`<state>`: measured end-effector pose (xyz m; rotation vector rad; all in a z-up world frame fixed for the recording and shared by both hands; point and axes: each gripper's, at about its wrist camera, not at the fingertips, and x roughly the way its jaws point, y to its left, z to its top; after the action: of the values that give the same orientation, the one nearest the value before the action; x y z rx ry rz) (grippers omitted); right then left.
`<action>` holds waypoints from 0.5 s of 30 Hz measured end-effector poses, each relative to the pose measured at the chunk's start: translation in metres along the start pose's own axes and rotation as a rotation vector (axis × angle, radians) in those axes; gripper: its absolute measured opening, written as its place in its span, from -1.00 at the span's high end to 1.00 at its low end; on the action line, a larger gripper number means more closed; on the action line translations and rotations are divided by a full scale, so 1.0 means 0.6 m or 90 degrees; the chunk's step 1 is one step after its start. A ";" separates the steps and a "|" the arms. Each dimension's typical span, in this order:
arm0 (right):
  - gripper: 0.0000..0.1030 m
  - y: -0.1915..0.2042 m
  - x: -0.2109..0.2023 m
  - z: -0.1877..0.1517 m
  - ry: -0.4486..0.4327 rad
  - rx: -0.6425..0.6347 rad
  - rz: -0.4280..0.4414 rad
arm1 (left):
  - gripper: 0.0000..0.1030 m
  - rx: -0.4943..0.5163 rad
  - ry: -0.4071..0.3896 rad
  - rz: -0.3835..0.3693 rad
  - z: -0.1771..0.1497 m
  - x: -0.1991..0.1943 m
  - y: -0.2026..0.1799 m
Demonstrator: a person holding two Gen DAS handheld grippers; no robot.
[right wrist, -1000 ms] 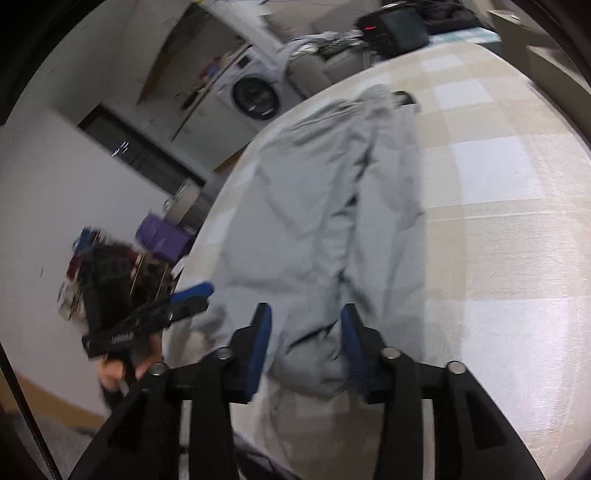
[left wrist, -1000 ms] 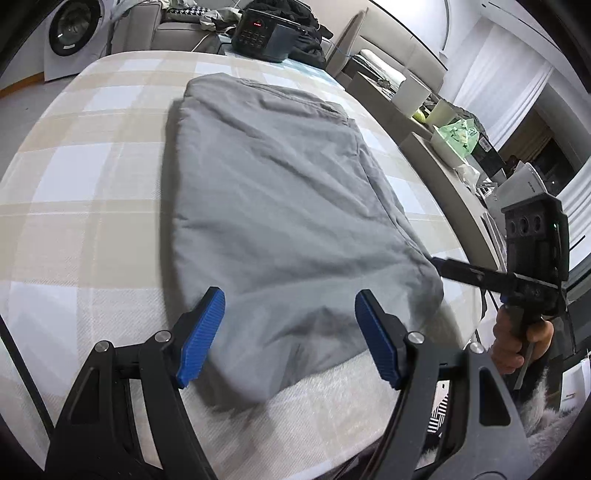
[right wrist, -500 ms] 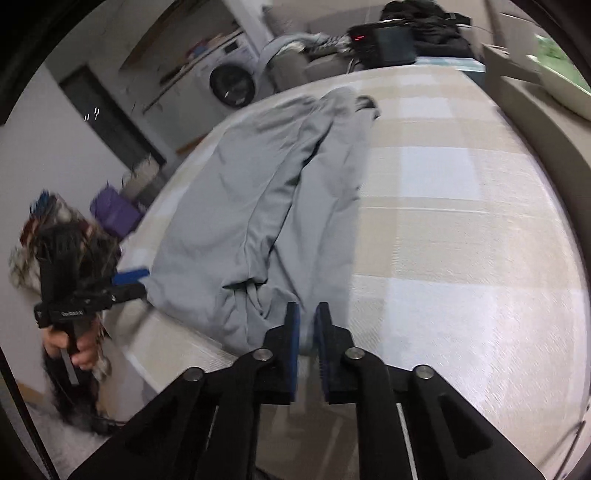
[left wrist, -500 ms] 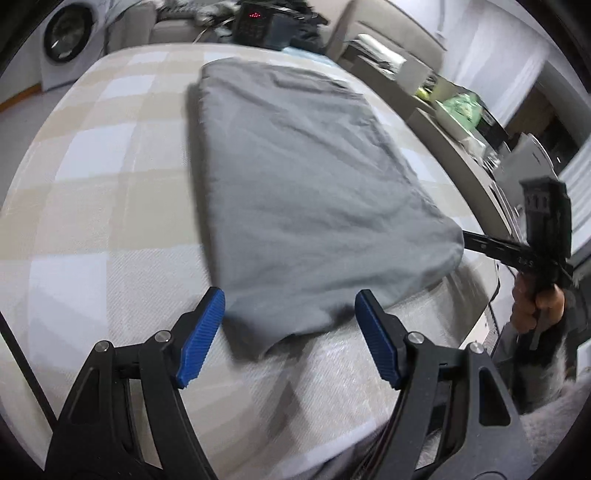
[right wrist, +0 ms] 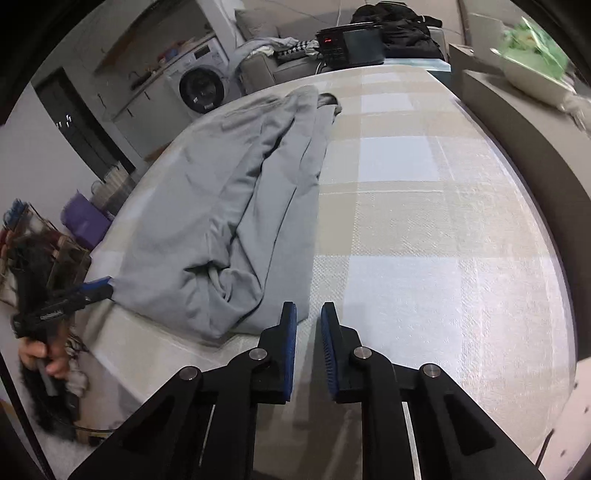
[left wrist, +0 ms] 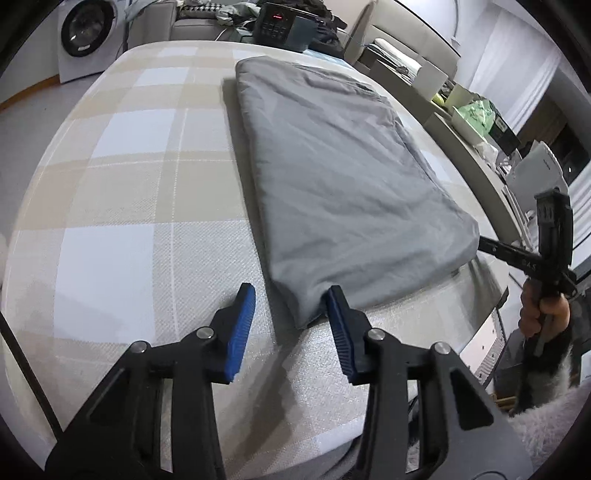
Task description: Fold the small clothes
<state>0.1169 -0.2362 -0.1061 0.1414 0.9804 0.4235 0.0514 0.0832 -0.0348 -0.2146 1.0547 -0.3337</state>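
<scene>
A grey garment (left wrist: 332, 166), folded lengthwise, lies on the plaid cover (left wrist: 129, 184). My left gripper (left wrist: 288, 291) is closing around its near corner. The right pad (left wrist: 334, 299) touches the cloth and the left pad (left wrist: 245, 299) stands clear of it. In the right wrist view the garment (right wrist: 240, 206) lies creased, and its near corner sits just left of my right gripper (right wrist: 308, 308). That gripper's jaws are opening, with a narrow gap and nothing between them. Each view shows the other gripper at a garment corner: right gripper (left wrist: 487, 243), left gripper (right wrist: 99, 286).
A washing machine (left wrist: 79, 35) and a black appliance with a red display (left wrist: 277, 24) stand beyond the far edge. A ledge with a green bag (left wrist: 476, 114) runs along the right side. A purple box (right wrist: 79, 221) sits on the floor to the left. Bare plaid cover (right wrist: 424, 221) lies right of the garment.
The left gripper's jaws have narrowed and it has shifted to the garment's near corner. The right gripper came off the cloth, closed almost fully, then parted slightly beside the corner.
</scene>
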 end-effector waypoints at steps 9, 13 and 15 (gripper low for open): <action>0.29 0.060 0.018 0.018 -0.003 -0.001 0.138 | 0.18 -0.035 -0.039 -0.037 0.022 -0.001 -0.021; 0.80 0.070 0.039 0.011 0.019 -0.041 0.090 | 0.18 -0.027 -0.024 -0.026 0.015 0.018 -0.027; 0.81 0.055 0.032 0.003 0.017 -0.033 0.093 | 0.18 -0.014 -0.023 -0.029 0.013 0.017 -0.029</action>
<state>0.1182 -0.1981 -0.1097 0.1617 0.9886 0.5856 0.0598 0.0633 -0.0338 -0.2638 1.0189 -0.3582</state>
